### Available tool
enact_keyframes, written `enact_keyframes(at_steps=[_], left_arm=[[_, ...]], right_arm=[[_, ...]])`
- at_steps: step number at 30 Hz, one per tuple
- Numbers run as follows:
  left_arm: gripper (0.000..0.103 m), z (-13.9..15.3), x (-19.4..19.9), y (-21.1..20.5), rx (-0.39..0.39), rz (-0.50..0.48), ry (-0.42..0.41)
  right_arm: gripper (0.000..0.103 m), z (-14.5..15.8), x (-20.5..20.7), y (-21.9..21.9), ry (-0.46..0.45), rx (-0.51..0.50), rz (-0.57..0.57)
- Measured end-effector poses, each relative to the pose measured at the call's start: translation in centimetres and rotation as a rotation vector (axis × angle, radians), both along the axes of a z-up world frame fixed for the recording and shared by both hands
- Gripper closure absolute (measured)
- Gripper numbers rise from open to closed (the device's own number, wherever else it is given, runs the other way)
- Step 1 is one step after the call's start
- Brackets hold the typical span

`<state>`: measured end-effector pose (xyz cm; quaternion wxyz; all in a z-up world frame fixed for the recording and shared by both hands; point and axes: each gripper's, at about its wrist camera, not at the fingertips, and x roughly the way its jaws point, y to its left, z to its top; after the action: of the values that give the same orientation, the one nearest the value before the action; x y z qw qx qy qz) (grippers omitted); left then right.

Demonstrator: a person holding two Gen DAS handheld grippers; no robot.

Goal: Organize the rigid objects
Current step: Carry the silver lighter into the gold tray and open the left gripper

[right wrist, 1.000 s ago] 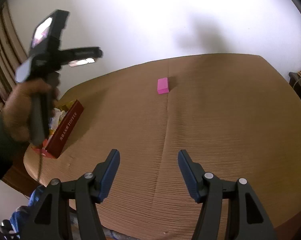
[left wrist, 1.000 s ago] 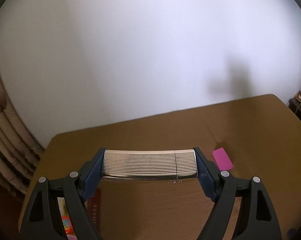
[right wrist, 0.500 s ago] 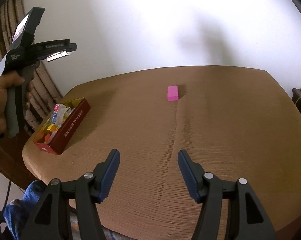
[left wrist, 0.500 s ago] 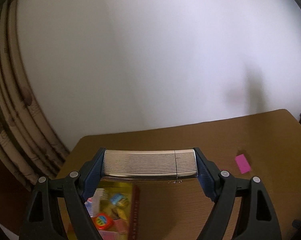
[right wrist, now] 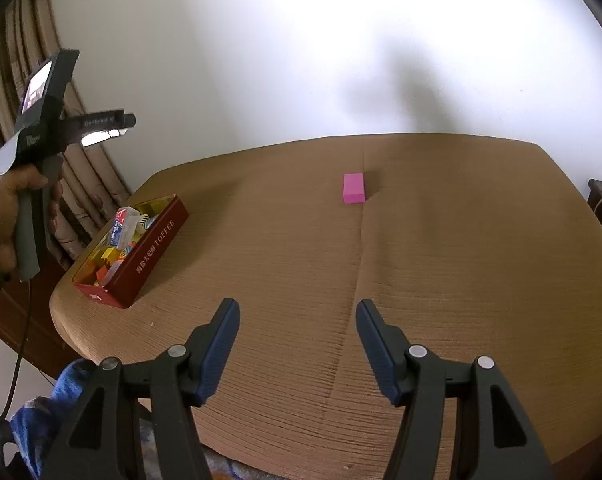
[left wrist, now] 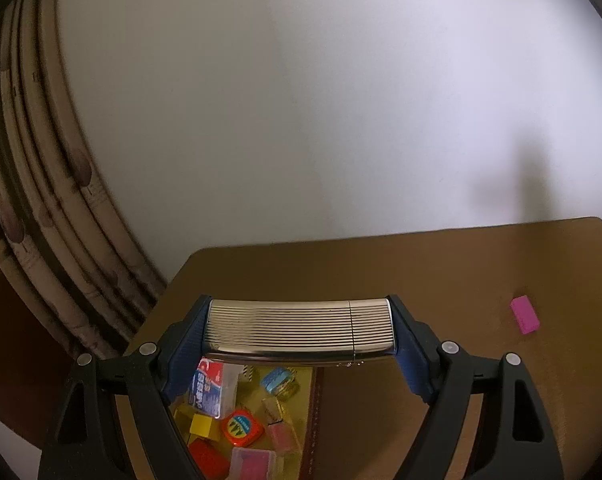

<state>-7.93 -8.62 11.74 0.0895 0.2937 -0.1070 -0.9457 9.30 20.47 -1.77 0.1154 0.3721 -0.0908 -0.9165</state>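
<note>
A plain white wall stands behind a brown bench [right wrist: 441, 264] with a ribbed surface; striped curtains [left wrist: 33, 208] hang at the far left. The left tongs [left wrist: 299, 332] are clamped end to end on a ribbed silver metal case [left wrist: 299, 330], held level in the air above a red toffee tin [right wrist: 149, 254] that sits at the bench's left edge. The open tin already holds small things: a yellow block [left wrist: 202, 425], a round red-and-yellow item [left wrist: 243, 428], a clear box with a red and blue label [left wrist: 211, 386]. A pink block [right wrist: 353, 188] lies alone far out on the bench, well apart from the tin. The right tongs [right wrist: 297, 340] hang over the near edge, jaws apart and holding nothing.

The step in hand looks like setting the case into the tin. It should go well if the case comes down flat over a free patch, clear of the tin's wall, before the jaws part.

Against the picture from a second ago, the left tongs have swung leftward: the tin's contents now fill the view beneath the case, and the pink block sits farther right.
</note>
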Motion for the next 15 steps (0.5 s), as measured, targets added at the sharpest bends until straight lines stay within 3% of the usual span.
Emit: enact_keyframes(at_steps=[6, 11, 15], left_arm=[[0.023, -1.8, -0.9, -4.8, 0.059, 0.048, -0.066], [0.023, -3.9, -1.6, -10.4, 0.16, 0.12, -0.148], [0.023, -5.9, -1.7, -12.1, 0.175, 0.147, -0.209]], right_arm=[[0.041, -0.2, -0.1, -0.2, -0.005, 0.001, 0.0], [0.041, -0.4, -0.3, -0.2, -0.017, 0.0, 0.005], [0.041, -0.4, -0.3, -0.4, -0.018, 0.007, 0.017]])
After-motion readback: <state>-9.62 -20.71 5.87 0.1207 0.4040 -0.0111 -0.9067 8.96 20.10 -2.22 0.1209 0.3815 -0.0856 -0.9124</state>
